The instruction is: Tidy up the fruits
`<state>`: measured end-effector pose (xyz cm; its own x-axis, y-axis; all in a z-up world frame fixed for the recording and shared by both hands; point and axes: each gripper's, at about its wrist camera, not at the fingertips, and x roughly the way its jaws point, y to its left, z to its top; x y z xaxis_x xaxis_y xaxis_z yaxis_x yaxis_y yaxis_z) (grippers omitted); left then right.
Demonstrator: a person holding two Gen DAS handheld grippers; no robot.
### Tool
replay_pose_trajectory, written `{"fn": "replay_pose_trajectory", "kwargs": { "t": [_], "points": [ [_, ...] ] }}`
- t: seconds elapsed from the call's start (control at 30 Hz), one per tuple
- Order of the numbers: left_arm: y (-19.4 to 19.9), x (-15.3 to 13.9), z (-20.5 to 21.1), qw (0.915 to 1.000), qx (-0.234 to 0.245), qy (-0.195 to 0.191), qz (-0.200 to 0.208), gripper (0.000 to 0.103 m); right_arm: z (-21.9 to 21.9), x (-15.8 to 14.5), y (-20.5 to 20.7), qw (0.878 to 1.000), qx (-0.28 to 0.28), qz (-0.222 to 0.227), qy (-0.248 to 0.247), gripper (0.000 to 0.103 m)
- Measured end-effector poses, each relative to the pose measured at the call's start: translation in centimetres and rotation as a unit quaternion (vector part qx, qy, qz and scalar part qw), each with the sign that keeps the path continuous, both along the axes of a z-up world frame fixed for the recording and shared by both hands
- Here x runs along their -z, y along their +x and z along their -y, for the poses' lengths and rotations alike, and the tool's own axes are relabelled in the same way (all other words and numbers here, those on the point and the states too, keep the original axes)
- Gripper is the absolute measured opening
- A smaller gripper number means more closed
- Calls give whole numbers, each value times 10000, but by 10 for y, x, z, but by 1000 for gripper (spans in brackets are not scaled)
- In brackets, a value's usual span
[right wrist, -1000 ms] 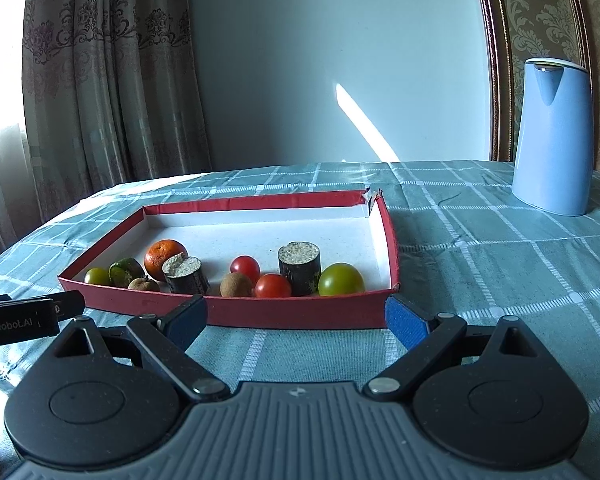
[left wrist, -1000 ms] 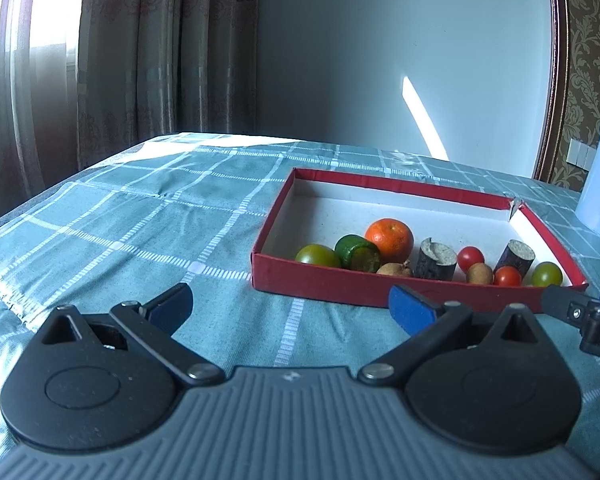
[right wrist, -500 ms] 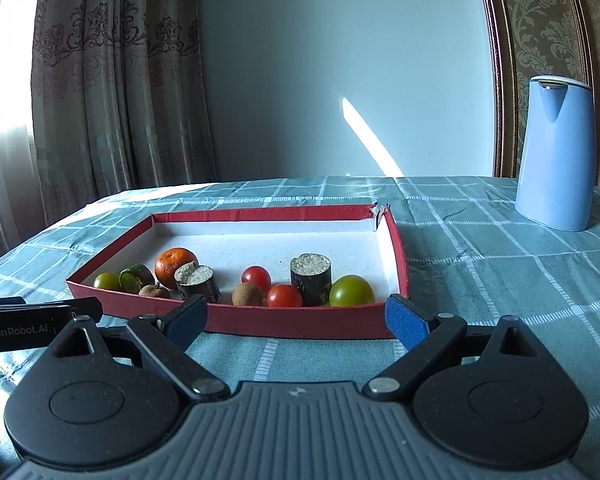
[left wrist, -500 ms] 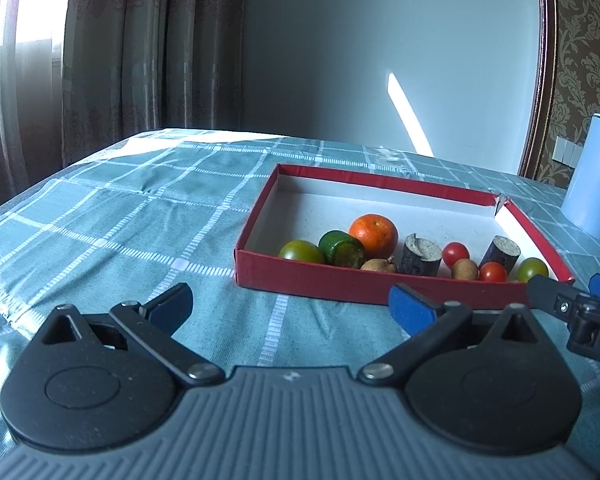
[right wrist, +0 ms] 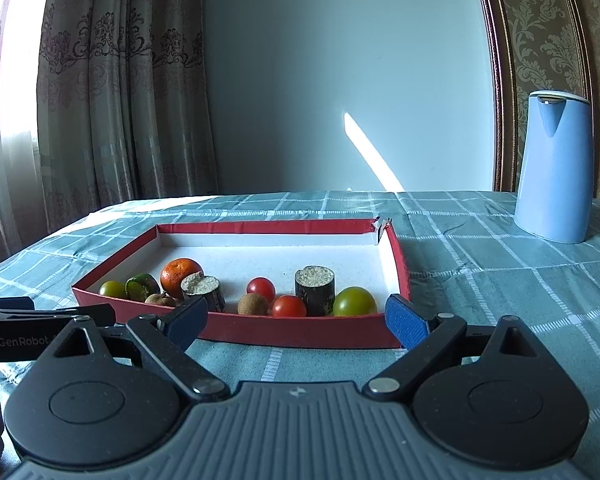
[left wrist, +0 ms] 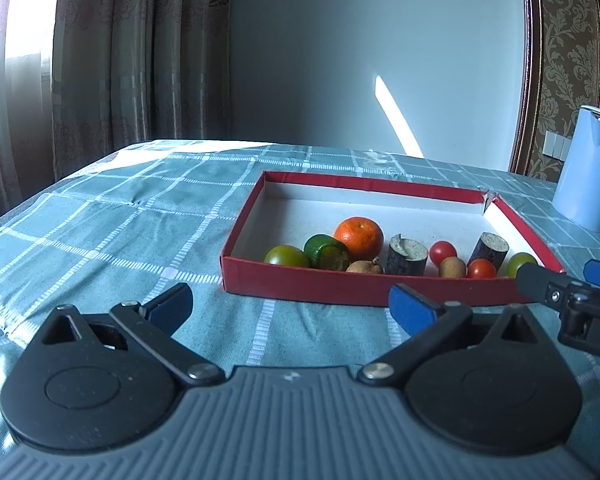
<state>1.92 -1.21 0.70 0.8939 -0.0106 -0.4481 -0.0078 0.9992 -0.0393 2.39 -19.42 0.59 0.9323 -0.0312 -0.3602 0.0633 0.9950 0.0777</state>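
Shallow red cardboard tray (left wrist: 364, 290), white speckled inside, torn at one far corner, sits on a desk (left wrist: 112, 232) under a teal cloth with a white grid weave. All fruit sits along the tray's near wall. From the left: a glossy green tomato (left wrist: 286, 256), a dark green cut piece (left wrist: 326, 250) touching a dimpled round orange (left wrist: 359, 234), and a small brown rough-skinned fruit (left wrist: 365, 267) in front. Then a dark stubby cylinder (left wrist: 407, 256) with a pale grainy cut top, chipped on one side. A red cherry tomato (left wrist: 443, 252), a second brown fruit (left wrist: 452, 267) and another red tomato (left wrist: 481, 269) cluster near a second upright cylinder (right wrist: 315, 290). A larger green tomato (right wrist: 355, 301) sits just beside the right wall.

A smooth pale blue jug (right wrist: 554, 166) stands well apart, far right on the desk.

Left hand-held gripper (left wrist: 290, 302): fingers spread wide, blue pads, nothing between them, held low and level just short of the tray's near left part. Right hand-held gripper (right wrist: 296, 316): likewise agape and empty, low and level, facing the tray's near wall. Each one's black finger pokes into the other's view, so they sit side by side.
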Motion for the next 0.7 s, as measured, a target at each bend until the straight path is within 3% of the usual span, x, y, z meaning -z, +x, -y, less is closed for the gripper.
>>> {"fn": "replay_pose_trajectory", "kwargs": {
  "t": [0.7],
  "points": [
    [3,2,0,9999,-46,34,-90,103,1,0,0,10000,5,-2,0,96]
  ]
}}
